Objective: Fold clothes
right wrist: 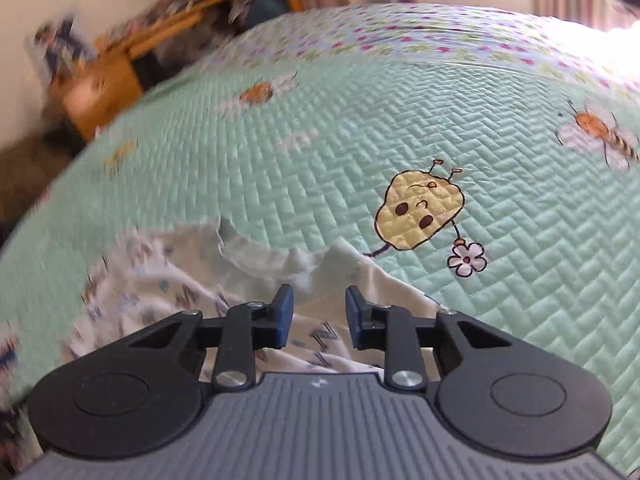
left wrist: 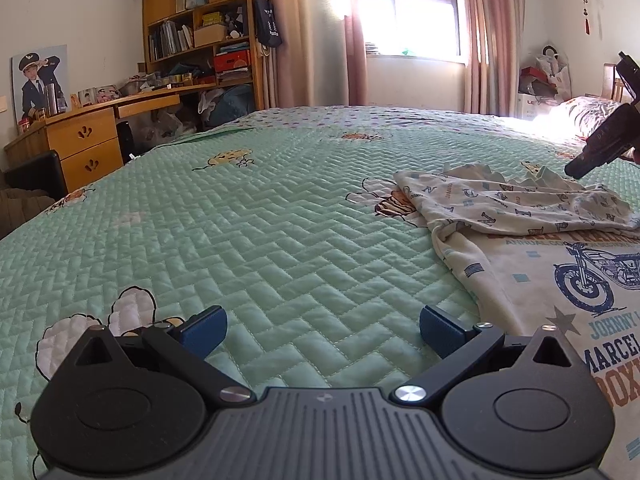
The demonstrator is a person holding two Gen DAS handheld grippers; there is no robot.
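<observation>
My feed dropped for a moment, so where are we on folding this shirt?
Early. Done: one sleeve of the printed shirt looks folded across its body on the green quilt, though loosely bunched. In hand: nothing. The left gripper is wide open above bare quilt, and the right gripper hangs above the collar with nothing gripped between its fingers. Left: the near sleeve, the lower half with the motorcycle print, and smoothing.

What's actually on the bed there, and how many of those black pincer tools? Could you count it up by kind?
Printed shirt, partly folded on the green quilt: 1
Pillow at the far end of the bed: 1
Handheld grippers: 2, the left gripper and the right gripper, both open and holding nothing
Total: 4
</observation>
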